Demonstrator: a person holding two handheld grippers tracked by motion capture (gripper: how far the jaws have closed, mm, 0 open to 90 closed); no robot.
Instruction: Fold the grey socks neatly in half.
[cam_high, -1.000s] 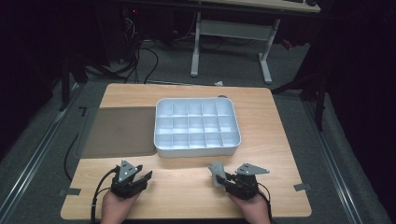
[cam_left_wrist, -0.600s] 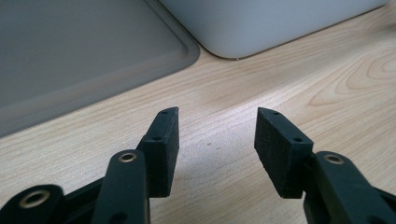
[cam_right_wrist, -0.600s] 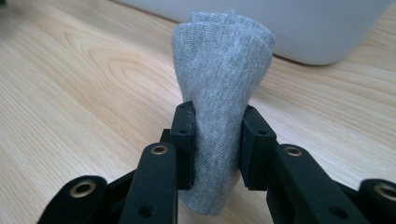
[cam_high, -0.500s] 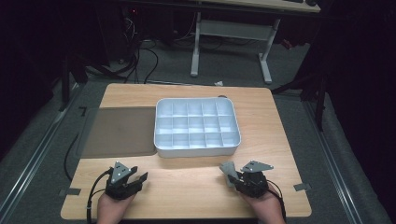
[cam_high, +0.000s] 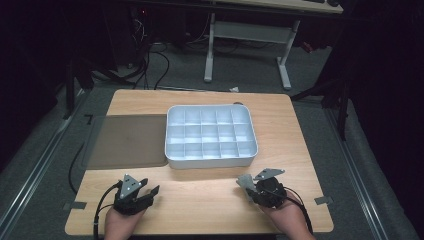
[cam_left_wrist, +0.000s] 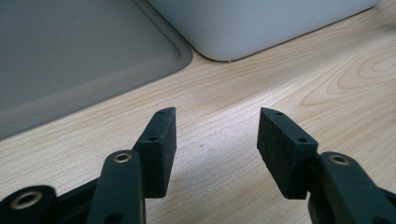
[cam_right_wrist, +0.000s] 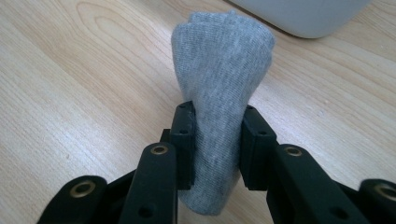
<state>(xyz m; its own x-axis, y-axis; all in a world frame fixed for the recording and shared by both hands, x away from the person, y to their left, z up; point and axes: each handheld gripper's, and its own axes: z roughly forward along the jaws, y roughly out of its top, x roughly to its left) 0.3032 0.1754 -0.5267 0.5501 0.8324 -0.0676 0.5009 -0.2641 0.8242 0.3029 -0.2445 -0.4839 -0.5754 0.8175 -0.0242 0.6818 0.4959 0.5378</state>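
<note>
Pinching a rolled grey sock (cam_right_wrist: 219, 93) in my right gripper (cam_right_wrist: 217, 135), pads squeezed on its middle so the roll stays tight, just short of the white divided tray (cam_high: 210, 161), probably bound for a cell. Left gripper (cam_left_wrist: 215, 135) empty, jaws have just been opening over bare table (cam_left_wrist: 261, 84), beside the grey mat (cam_left_wrist: 70, 56).

Tray (cam_high: 210, 159) sits mid-table (cam_high: 200, 200), mat (cam_high: 127, 140) touching its left side. Left gripper (cam_high: 145, 192) near front-left edge, right gripper (cam_high: 246, 182) front-right, both before the tray. Sock (cam_right_wrist: 222, 93) between the right gripper's jaws, above the tabletop.
</note>
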